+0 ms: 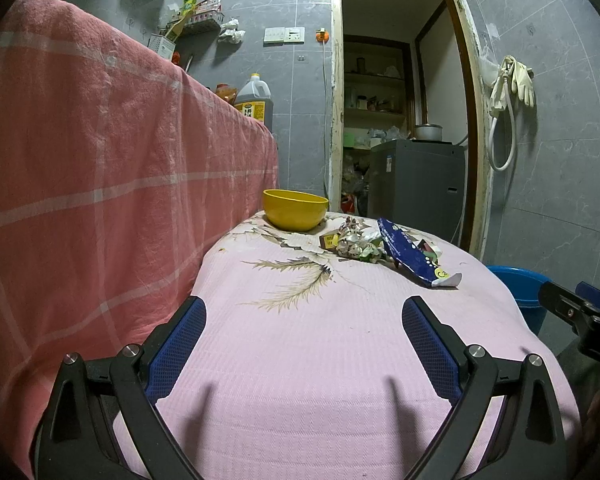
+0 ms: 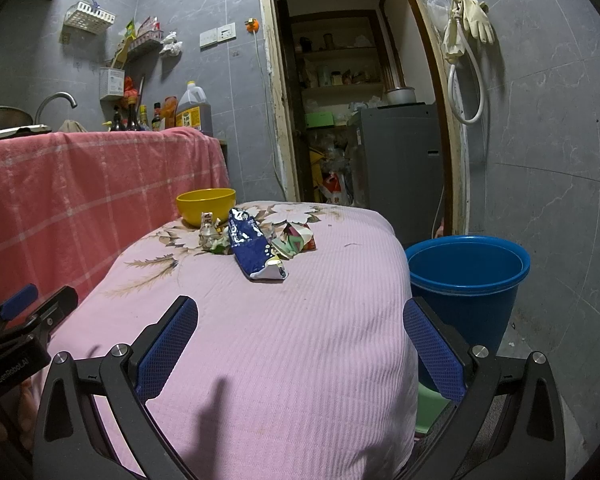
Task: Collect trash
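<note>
A small pile of trash lies on a pink floral tablecloth (image 1: 300, 340) (image 2: 300, 320): a flattened blue wrapper (image 1: 412, 254) (image 2: 250, 246), crumpled patterned wrappers (image 1: 354, 240) (image 2: 210, 234) and a torn coloured packet (image 2: 296, 240). A blue bucket (image 2: 466, 276) (image 1: 520, 284) stands on the floor at the table's right. My left gripper (image 1: 304, 316) hovers open over the near part of the cloth, well short of the pile. My right gripper (image 2: 300, 316) is open too, over the cloth's near right side, nothing between its fingers.
A yellow bowl (image 1: 295, 209) (image 2: 206, 204) sits at the table's far end behind the trash. A counter draped in a red checked cloth (image 1: 100, 160) (image 2: 80, 184) borders the left. A doorway with a grey appliance (image 2: 396, 160) lies beyond.
</note>
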